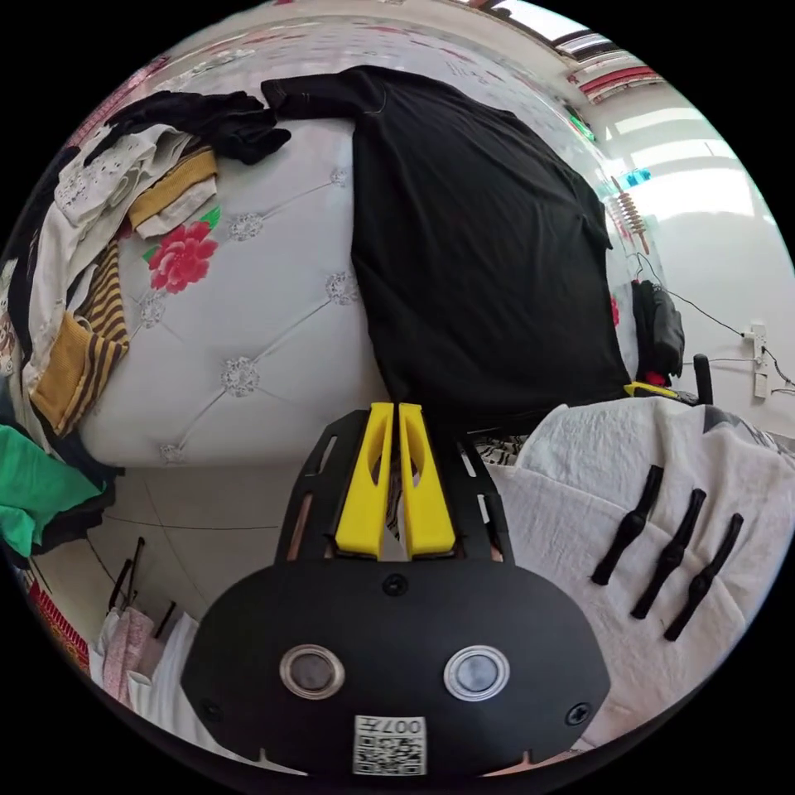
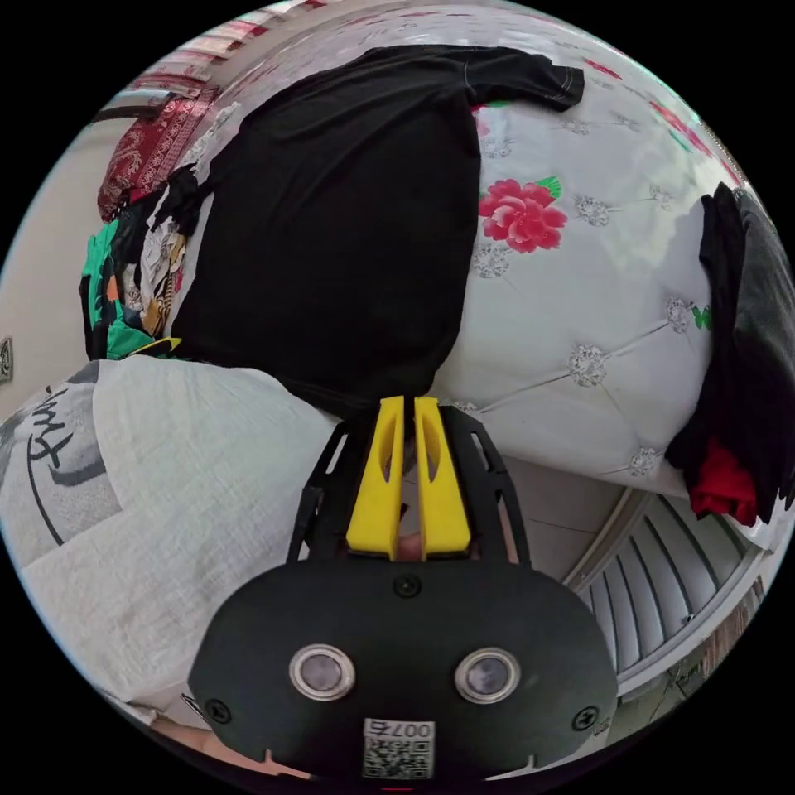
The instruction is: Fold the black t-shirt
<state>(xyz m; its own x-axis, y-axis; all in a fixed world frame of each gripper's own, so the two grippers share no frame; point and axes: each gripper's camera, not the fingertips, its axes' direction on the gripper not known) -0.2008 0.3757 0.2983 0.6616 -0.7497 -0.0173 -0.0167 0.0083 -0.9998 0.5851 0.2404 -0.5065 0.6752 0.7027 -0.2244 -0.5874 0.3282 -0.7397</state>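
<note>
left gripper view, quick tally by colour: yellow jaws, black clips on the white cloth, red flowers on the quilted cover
yellow jaws of the left gripper: 2
black clips on the white cloth: 3
red flowers printed on the quilted cover: 1
total: 6

White tufted bed cover point(image 1: 248, 331) with red flower print; pale tiled floor point(image 1: 190, 505) below bed's edge; white wall point(image 1: 720, 248); bright window point(image 1: 580, 33) at far corner.

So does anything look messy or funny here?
Mostly the pile of clothes heaped loosely at the edge of the white tufted bed. The black t-shirt lies spread flat, its hem at both grippers' jaws.
</note>
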